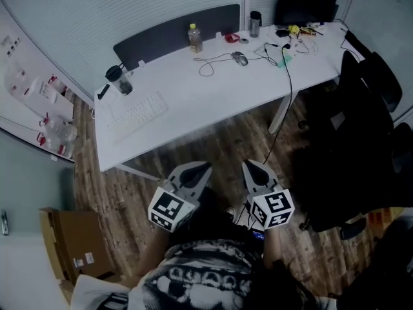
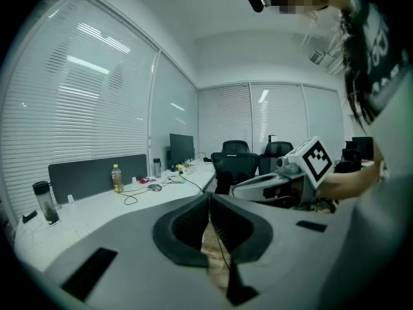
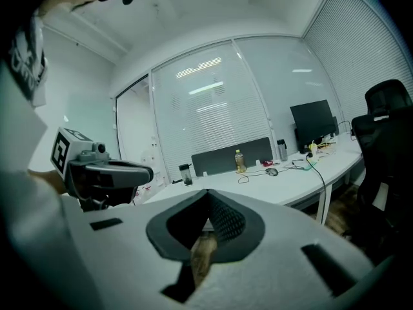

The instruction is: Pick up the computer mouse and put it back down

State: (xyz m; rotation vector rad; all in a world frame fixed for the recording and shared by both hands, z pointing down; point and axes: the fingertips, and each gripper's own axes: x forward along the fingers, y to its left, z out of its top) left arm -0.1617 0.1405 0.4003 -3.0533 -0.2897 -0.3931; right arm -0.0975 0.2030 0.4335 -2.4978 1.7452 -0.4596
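Note:
The computer mouse (image 1: 239, 58) is small and grey, lying on the far part of the white desk (image 1: 193, 102) with its thin cable looped beside it. It also shows as a speck in the left gripper view, mouse (image 2: 153, 186), and in the right gripper view, mouse (image 3: 271, 171). My left gripper (image 1: 205, 168) and right gripper (image 1: 248, 165) hang side by side over the wooden floor, short of the desk's near edge and well away from the mouse. Both have their jaws shut with nothing between them.
On the desk lie a white keyboard (image 1: 139, 112), a dark tumbler (image 1: 120, 81), a drink bottle (image 1: 195, 39), a mug (image 1: 255, 23) and a monitor (image 1: 310, 2) with cables. Black office chairs (image 1: 368, 89) crowd the right. A cardboard box (image 1: 71, 241) stands at the lower left.

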